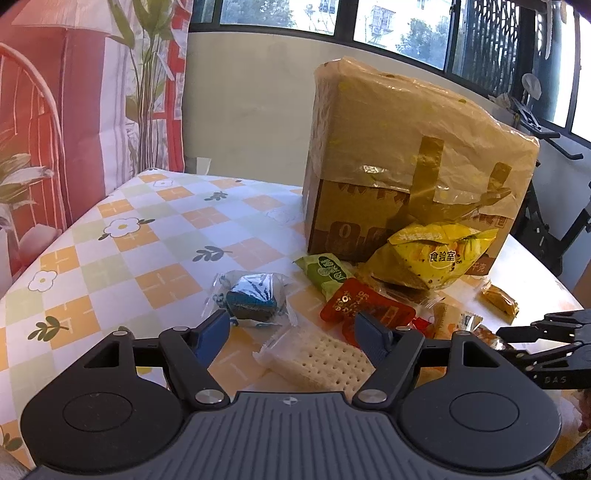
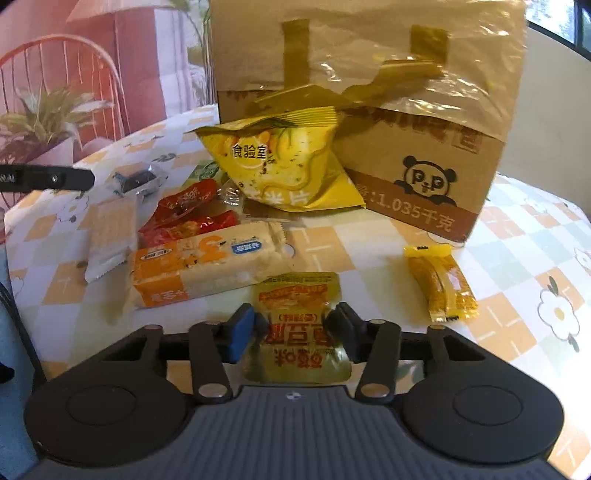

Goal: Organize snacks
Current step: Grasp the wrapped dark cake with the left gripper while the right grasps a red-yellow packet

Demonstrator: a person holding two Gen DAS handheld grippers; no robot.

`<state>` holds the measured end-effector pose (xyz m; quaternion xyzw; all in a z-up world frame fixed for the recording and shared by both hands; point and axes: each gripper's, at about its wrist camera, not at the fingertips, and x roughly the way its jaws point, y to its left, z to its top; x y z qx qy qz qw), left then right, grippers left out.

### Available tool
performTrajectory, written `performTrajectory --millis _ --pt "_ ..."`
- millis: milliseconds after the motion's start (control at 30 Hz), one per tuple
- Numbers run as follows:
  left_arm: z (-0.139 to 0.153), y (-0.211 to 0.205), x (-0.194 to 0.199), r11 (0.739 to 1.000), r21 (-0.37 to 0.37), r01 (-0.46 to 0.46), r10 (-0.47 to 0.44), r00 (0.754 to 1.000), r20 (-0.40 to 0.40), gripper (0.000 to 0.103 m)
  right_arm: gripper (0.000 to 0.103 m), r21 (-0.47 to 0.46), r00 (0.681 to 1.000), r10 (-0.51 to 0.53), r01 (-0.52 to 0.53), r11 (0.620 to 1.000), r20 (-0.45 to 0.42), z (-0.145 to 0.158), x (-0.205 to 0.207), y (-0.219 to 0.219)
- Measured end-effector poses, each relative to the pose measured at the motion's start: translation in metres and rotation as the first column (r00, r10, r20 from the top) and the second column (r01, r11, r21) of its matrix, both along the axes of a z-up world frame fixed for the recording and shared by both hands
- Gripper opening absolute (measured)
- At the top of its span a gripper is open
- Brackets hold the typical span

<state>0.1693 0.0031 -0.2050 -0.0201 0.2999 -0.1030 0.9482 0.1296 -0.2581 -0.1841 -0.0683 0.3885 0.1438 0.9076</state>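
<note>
box (image 2: 424,173): matt brown cardboard under crinkled glossy film
tablecloth (image 1: 122,258): smooth printed vinyl
yellow pouch (image 2: 299,328): shiny plastic
gripper pads (image 1: 210,332): matt blue rubber

A tall taped brown cardboard box (image 1: 413,162) blocks the back of the desk (image 1: 122,258); snack packets (image 2: 207,266) crowd its front, leaving bare checkered cloth leftward.

Snack packets (image 2: 207,266) before box (image 2: 424,177), apparently touching, on table (image 2: 517,295)

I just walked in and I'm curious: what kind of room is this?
Probably a home, perhaps an enclosed balcony or dining corner: a table with a flowered checked cloth, snacks beside a cardboard box, and barred windows facing other buildings.
</note>
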Motion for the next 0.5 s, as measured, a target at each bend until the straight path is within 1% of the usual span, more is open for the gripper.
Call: performTrajectory --millis 100,200,333,400,500 --pt "-0.001 -0.003 0.001 1.000 0.006 0.004 -0.004 1.000 -0.008 0.076 0.044 0.014 1.000 -0.014 0.013 1.000 0.014 0.000 -0.006 -0.003" --pt "-0.003 -0.004 0.002 1.000 0.009 0.007 -0.007 1.000 -0.015 0.076 0.043 0.052 0.998 -0.045 0.043 0.998 0.034 0.000 -0.011 -0.009" --pt "-0.003 -0.001 0.007 1.000 0.001 -0.010 0.010 1.000 -0.028 0.075 0.037 0.085 0.987 -0.127 0.119 0.989 0.097 0.005 -0.016 -0.019" --pt "-0.001 0.003 0.014 1.000 -0.008 -0.022 0.022 0.999 -0.037 0.075 0.037 0.103 0.981 -0.146 0.134 0.986 0.127 0.010 -0.017 -0.023" --pt "0.002 0.006 0.028 1.000 -0.012 -0.024 0.024 0.998 -0.051 0.075 0.037 0.109 0.977 -0.154 0.139 0.984 0.147 0.012 -0.012 -0.023"
